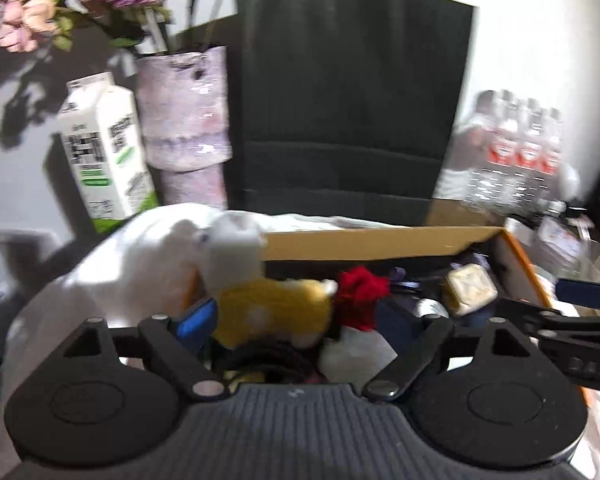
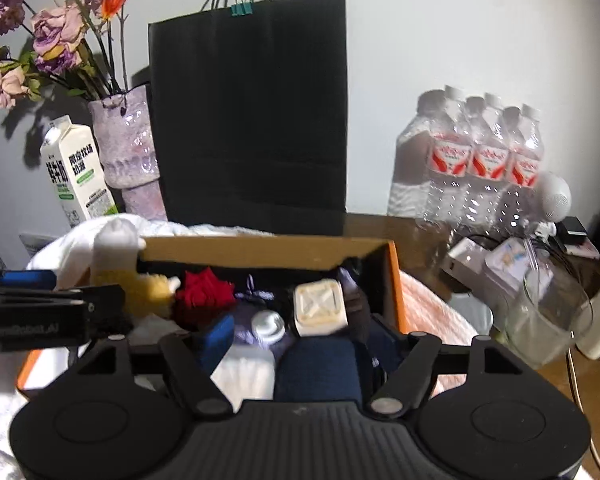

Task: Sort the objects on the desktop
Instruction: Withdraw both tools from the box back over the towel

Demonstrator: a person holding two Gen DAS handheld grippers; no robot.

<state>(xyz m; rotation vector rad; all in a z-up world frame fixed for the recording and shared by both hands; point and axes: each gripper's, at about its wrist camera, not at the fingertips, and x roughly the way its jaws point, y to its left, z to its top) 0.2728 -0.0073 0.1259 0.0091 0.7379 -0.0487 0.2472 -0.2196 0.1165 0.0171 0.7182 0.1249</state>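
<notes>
Sitting in box: a plush toy [image 1: 260, 304] with a white head and yellow knitted body lies at the left end of an open cardboard box [image 1: 380, 242], beside a red fabric flower [image 1: 362, 294].
Toy look: soft, pale muzzle, yellow body with small white spots; blurred in the left wrist view.
Toy axis: its long axis runs roughly left to right across the box, head up at the left wall, rear toward the red flower.
Other box contents: a cream square block [image 2: 320, 306] with a raised cross on its face, a small round white lid [image 2: 268, 326], dark blue cloth [image 2: 320, 368] and white cloth.
Left gripper [image 1: 296, 320]: jaws stand wide apart, one blue pad showing to the left of the toy, nothing gripped; the toy lies between and beyond them.
Right gripper [image 2: 296, 332]: jaws parted, a blue pad on the left finger, dark blue cloth lying between them; no pad visibly presses on it.
Box outside: orange walls, brown inner flap, resting on pale cloth.
Desk [image 2: 380, 224]: brown, cluttered.
Behind box: a black paper bag [image 2: 252, 112] with a teal binder clip [image 2: 242, 8], a lilac vase [image 2: 132, 152] of faded roses, a milk carton [image 2: 76, 168].
Right side: shrink-wrapped water bottles [image 2: 484, 152], a clear glass beaker [image 2: 544, 312], small white boxes and cables.
Room: plain white wall with hard shadows.
</notes>
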